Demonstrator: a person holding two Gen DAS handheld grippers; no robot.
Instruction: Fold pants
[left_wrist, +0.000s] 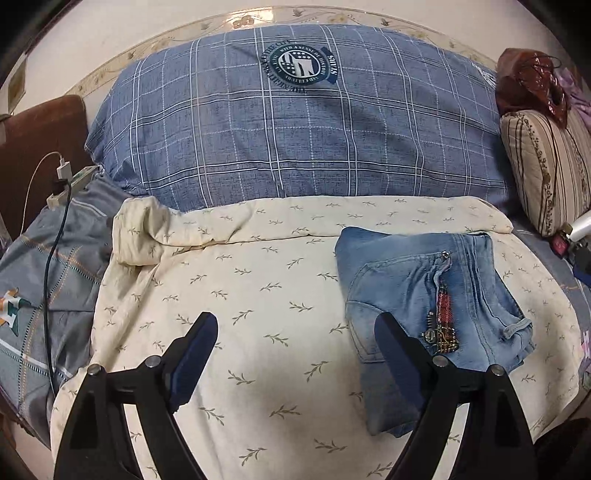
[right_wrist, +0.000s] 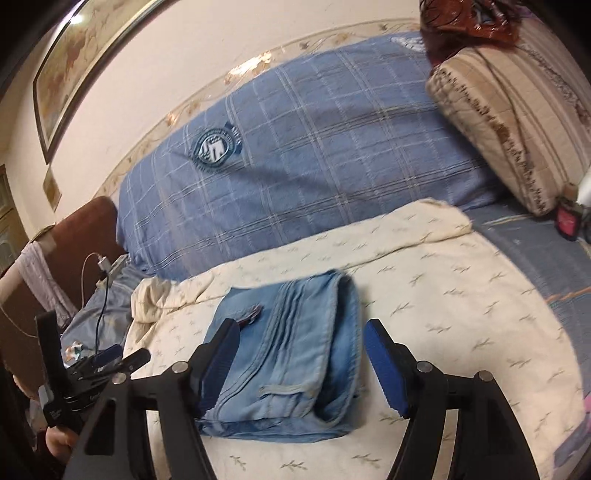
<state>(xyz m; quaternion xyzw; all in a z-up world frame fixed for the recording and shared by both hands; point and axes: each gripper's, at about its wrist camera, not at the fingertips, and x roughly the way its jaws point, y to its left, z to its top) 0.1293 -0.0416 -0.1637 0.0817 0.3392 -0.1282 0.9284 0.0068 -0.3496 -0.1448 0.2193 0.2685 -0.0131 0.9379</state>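
A cream leaf-print sheet covers the bed, with a blue plaid pillow behind. The folded jeans lie on the sheet — their near corner is hidden behind a finger. The left gripper and right gripper both stand wide open, holding nothing — the right view is blurred.

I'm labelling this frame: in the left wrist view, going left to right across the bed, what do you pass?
Brown headboard → white charger and cable → cream leaf-print sheet → folded jeans → striped beige pillow.
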